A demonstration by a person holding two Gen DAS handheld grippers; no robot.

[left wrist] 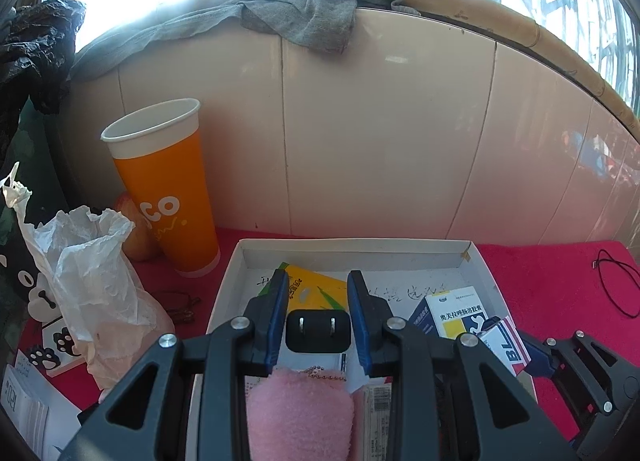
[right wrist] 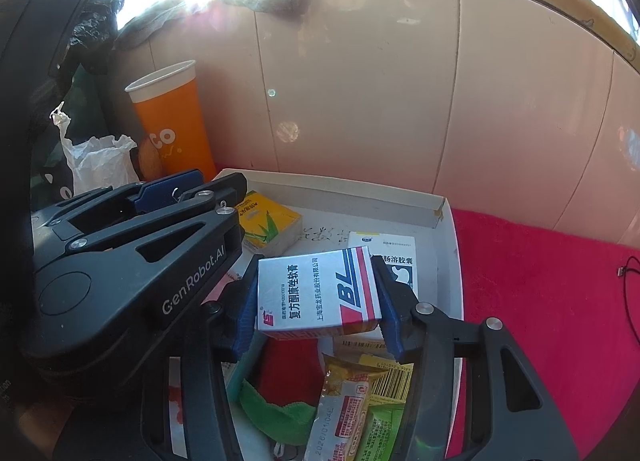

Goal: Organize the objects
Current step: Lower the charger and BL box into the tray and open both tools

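Two grippers hang over one shallow white cardboard tray (right wrist: 448, 221): the right gripper (right wrist: 316, 297) pinches a silver-and-red medicine box (right wrist: 316, 289) by its short ends, long axis crosswise, while the left gripper (left wrist: 318, 325) clamps a small black two-pin plug (left wrist: 318, 331) above the tray's near end.

A lived-in home is suggested. A red cloth-covered table (left wrist: 540, 273) is set against a cream tiled wall (left wrist: 380, 133) under a bright window, where a grey rag (left wrist: 308, 17) is draped. Household clutter is seen: a tall orange paper cup (left wrist: 168, 189), a crumpled white plastic bag (left wrist: 92, 261), and a shallow white cardboard tray (left wrist: 356, 255) filled with medicine boxes and snacks.
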